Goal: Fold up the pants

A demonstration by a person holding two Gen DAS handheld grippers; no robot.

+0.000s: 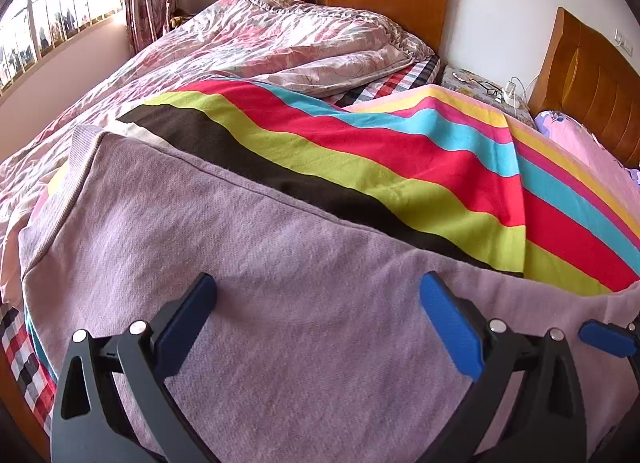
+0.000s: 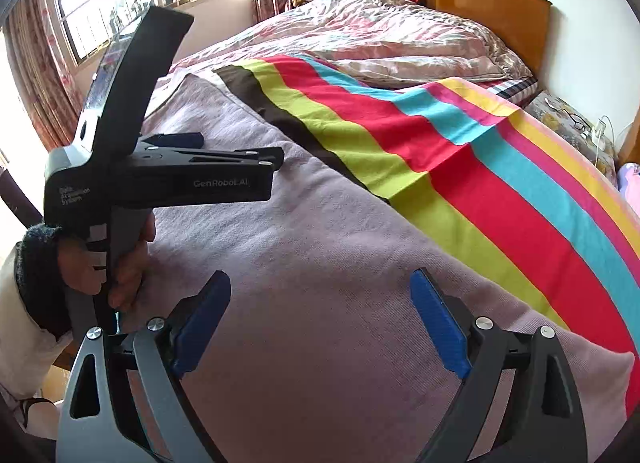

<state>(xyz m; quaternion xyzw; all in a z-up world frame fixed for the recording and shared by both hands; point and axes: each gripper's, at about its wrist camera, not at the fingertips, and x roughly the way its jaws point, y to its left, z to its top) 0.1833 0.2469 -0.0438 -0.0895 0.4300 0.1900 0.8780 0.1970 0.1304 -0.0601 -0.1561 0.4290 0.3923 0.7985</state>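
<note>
Using the striped blanket (image 1: 400, 167) as the anchor: the mauve pants (image 1: 240, 243) lie flat on the bed just in front of it, their far edge resting along its black stripe. The left claw (image 1: 318, 319) hangs over the near part of the cloth, fingers wide apart, gripping nothing. Further right, the right claw (image 2: 320, 319) is just as splayed and empty over the same cloth. Biggest risk, probably: the knit is soft and sits right on the blanket, so a deep pinch could grab both layers, or catch one layer only and leave a crooked fold.
</note>
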